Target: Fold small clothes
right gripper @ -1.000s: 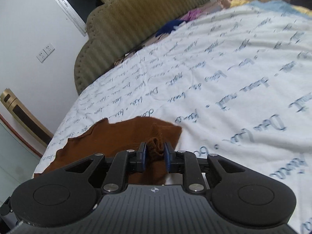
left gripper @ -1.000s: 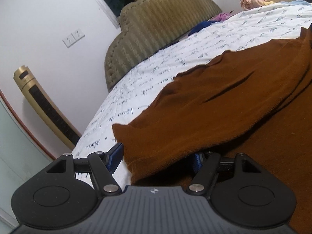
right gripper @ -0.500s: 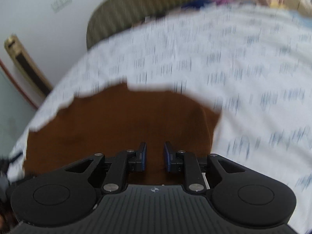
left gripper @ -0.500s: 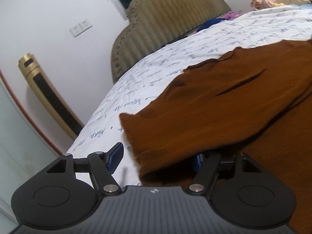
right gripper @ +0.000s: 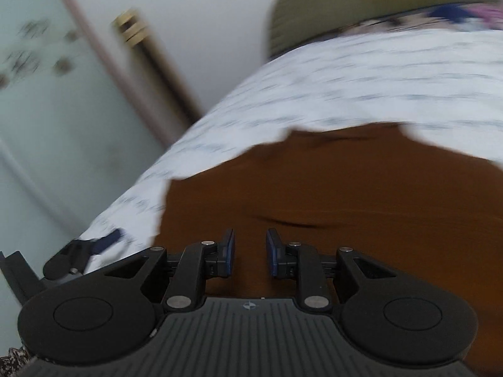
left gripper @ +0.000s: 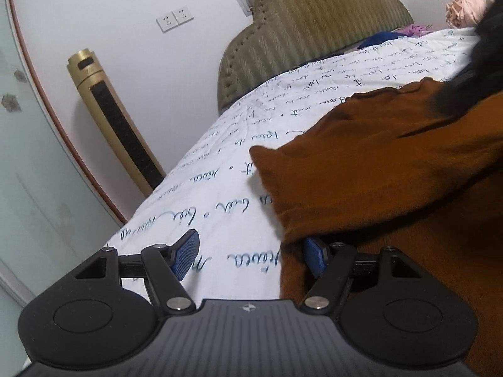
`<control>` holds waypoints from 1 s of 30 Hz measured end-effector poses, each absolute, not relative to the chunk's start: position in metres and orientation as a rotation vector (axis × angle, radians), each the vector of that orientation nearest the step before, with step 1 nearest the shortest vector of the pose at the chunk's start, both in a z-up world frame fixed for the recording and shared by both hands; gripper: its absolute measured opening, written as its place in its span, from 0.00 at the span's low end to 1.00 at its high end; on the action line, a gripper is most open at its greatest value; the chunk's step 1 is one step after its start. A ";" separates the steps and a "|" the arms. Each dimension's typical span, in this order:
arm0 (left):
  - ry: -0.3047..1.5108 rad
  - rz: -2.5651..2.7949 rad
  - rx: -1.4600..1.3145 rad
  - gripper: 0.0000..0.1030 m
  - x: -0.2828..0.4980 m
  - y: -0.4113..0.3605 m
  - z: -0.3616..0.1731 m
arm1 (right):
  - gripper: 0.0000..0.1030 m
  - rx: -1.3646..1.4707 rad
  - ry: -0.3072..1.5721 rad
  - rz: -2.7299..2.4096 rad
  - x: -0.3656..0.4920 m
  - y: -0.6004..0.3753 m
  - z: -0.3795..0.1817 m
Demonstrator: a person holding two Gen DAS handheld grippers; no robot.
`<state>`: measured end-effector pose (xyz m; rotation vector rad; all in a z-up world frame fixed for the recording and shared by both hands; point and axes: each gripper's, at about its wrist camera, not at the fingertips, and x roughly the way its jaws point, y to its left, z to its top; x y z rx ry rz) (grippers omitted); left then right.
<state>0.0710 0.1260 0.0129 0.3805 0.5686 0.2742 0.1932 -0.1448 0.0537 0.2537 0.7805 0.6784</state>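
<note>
My right claw [right gripper: 250, 253] had let go of the garment [right gripper: 345, 194], pads slightly apart. My left claw [left gripper: 251, 256] stayed wide; more bed [left gripper: 220, 207] showed between its pads.

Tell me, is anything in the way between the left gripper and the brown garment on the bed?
Nothing visible is. The left gripper sits right at the edge of the brown garment, jaws wide apart, with only bare printed bedsheet beside it. One fingertip is already tucked under the fabric's fold.
</note>
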 end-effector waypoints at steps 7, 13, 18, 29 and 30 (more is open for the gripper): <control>0.546 0.299 0.376 0.68 0.052 0.128 0.015 | 0.26 0.174 0.905 0.834 0.207 -0.011 0.054; 0.544 0.332 0.314 0.68 0.049 0.139 0.018 | 0.26 0.170 0.901 0.827 0.226 0.073 0.041; 0.513 0.354 0.330 0.68 0.050 0.131 0.030 | 0.26 0.313 0.936 0.843 0.242 0.073 0.036; 0.450 0.251 0.349 0.68 0.059 0.096 0.066 | 0.26 0.299 0.721 0.476 0.169 -0.101 0.058; 0.438 0.239 0.346 0.68 0.065 0.092 0.067 | 0.26 0.317 0.719 0.432 0.164 -0.119 0.057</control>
